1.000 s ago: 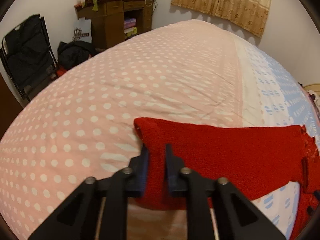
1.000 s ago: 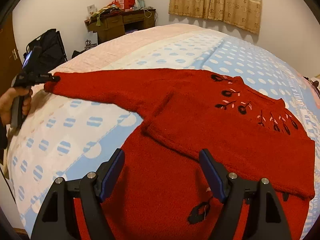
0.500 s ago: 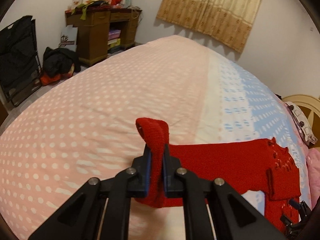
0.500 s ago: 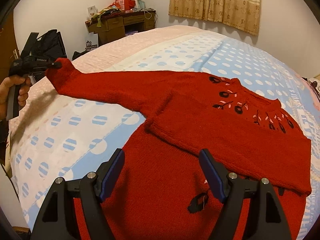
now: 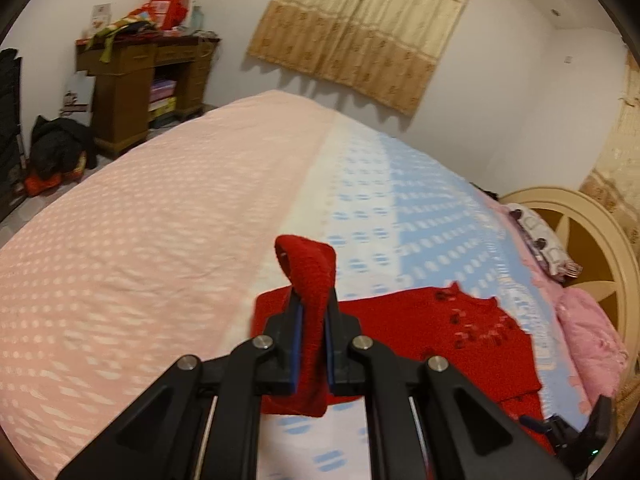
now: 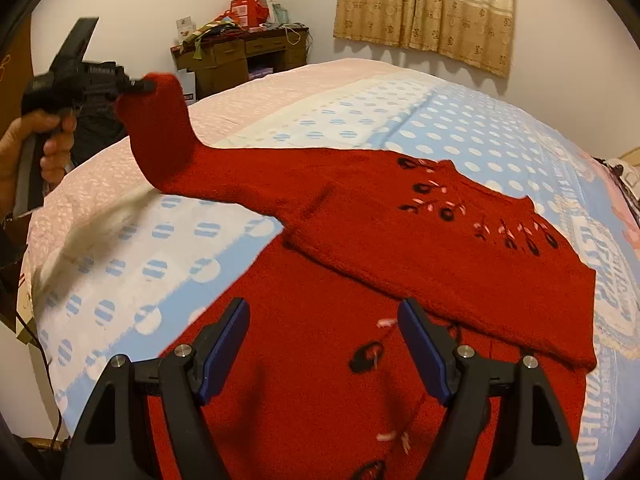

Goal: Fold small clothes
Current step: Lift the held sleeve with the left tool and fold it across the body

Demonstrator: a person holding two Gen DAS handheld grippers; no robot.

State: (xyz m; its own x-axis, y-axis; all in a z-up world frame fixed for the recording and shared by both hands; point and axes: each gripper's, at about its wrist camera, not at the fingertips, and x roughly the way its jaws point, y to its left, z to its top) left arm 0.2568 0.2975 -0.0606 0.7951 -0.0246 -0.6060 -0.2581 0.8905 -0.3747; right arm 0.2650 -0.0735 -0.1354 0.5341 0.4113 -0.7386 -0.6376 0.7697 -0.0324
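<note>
A red knitted sweater (image 6: 400, 248) with black and pink flower embroidery lies on the bed; one sleeve is folded across its chest. My left gripper (image 5: 311, 320) is shut on the cuff of the other sleeve (image 5: 310, 276) and holds it up off the bed. From the right wrist view that gripper (image 6: 138, 87) and the raised sleeve (image 6: 160, 132) are at the upper left. My right gripper (image 6: 324, 340) is open and empty, hovering over the sweater's lower body.
The bed cover (image 5: 140, 240) is pink with white dots on the left and blue with dots on the right (image 6: 500, 128). A wooden desk (image 5: 132, 80) with clutter stands by the far wall. A cream headboard (image 5: 592, 260) and pillows are on the right.
My left gripper has lifted the sleeve cuff off the bed and carried it up and towards the sweater body. The right gripper has stayed open over the sweater.
</note>
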